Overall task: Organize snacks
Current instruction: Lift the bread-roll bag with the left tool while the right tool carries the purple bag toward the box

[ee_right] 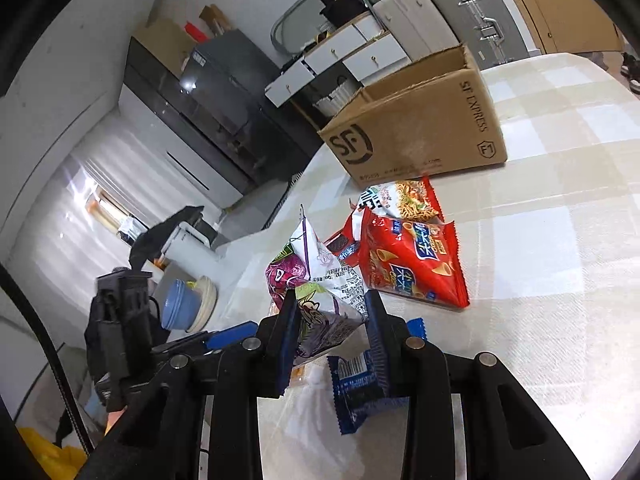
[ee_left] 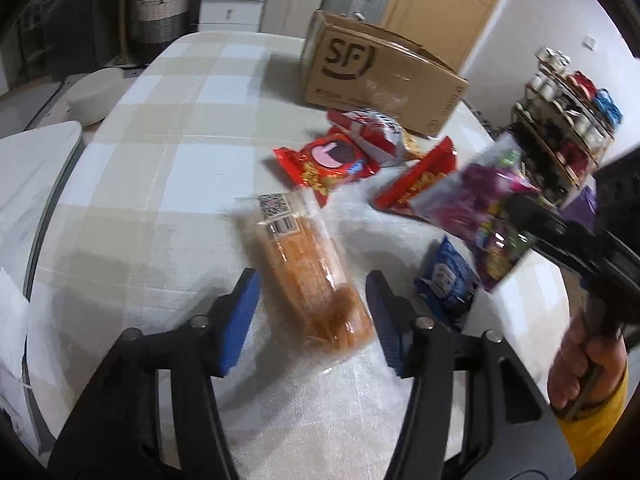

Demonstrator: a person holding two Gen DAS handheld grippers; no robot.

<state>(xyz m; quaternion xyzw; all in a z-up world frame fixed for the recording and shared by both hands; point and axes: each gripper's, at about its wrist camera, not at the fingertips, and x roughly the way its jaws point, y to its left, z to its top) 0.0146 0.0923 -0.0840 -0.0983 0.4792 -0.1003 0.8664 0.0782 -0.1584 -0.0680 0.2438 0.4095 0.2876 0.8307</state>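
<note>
A clear-wrapped orange bread packet [ee_left: 308,276] lies on the checked tablecloth [ee_left: 180,128], between the blue pads of my left gripper [ee_left: 312,312]. That gripper is open, and its pads stand apart from the wrapper. My right gripper [ee_right: 332,320] is shut on a purple and white snack bag [ee_right: 316,280] and holds it above the table. From the left wrist view, that bag [ee_left: 480,208] hangs at the right, in the right gripper [ee_left: 520,212]. A blue packet [ee_right: 360,384] lies under the right gripper. Red snack bags [ee_right: 412,264] lie in front of the open cardboard box [ee_right: 416,128].
A noodle snack bag [ee_right: 404,200] and a cookie packet [ee_left: 332,160] lie near the box. A shelf of jars [ee_left: 568,120] stands past the table's right edge. Stacked bowls [ee_right: 188,304] sit beyond the left edge. Drawers and a suitcase [ee_right: 476,8] stand behind.
</note>
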